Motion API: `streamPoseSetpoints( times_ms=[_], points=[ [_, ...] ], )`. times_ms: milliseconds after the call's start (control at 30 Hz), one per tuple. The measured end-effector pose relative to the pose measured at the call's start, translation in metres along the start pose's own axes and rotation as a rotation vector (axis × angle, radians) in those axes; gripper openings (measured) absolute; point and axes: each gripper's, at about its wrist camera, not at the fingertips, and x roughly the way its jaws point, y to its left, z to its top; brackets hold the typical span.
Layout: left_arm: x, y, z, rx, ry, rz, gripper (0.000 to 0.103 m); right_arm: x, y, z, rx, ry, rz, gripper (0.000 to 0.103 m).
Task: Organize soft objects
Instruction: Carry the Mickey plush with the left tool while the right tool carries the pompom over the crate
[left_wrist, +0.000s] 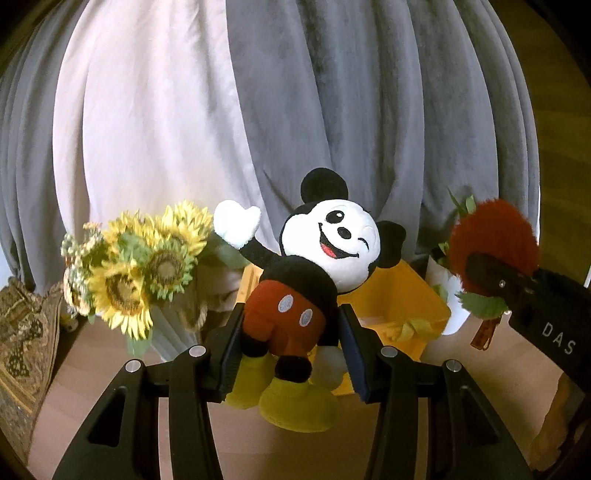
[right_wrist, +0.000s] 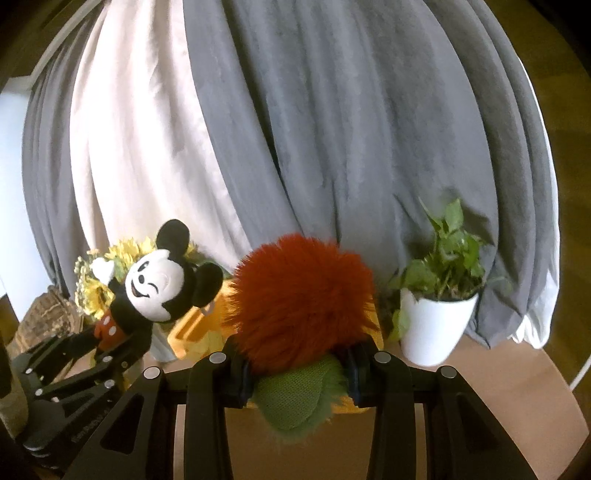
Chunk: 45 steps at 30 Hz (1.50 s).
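My left gripper (left_wrist: 291, 350) is shut on a Mickey Mouse plush (left_wrist: 314, 258) at its red shorts and holds it upright in the air, in front of a yellow bin (left_wrist: 410, 299). My right gripper (right_wrist: 299, 373) is shut on a fluffy red plush with a green leafy base (right_wrist: 299, 295), also held up over the yellow bin (right_wrist: 195, 332). In the right wrist view the Mickey plush (right_wrist: 155, 284) and left gripper (right_wrist: 99, 350) are at the left. In the left wrist view the red plush (left_wrist: 491, 243) and right gripper (left_wrist: 491, 280) are at the right.
A vase of sunflowers (left_wrist: 140, 266) stands left of the bin. A white pot with a green plant (right_wrist: 436, 321) stands to the right. Grey and white curtains (left_wrist: 295, 92) hang behind. A patterned cushion (left_wrist: 22, 332) lies far left. Wooden tabletop (left_wrist: 258, 435) lies below.
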Motion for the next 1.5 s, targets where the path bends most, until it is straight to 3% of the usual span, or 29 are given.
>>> streamPoseSetpoints(
  times_ms=[367, 833, 1500],
  points=[
    [0.03, -0.001, 0.021, 0.045, -0.032, 0.005, 0.048, 0.027, -0.005, 0.022, 0.0, -0.04, 0.008, 0.039],
    [0.093, -0.001, 0.037, 0.127, -0.029, 0.0, 0.048, 0.083, -0.009, 0.032, -0.011, -0.006, -0.017, 0.039],
    [0.186, -0.011, 0.018, 0.257, 0.128, -0.085, 0.048, 0.164, -0.017, 0.008, -0.009, 0.166, -0.033, 0.039]
  ],
)
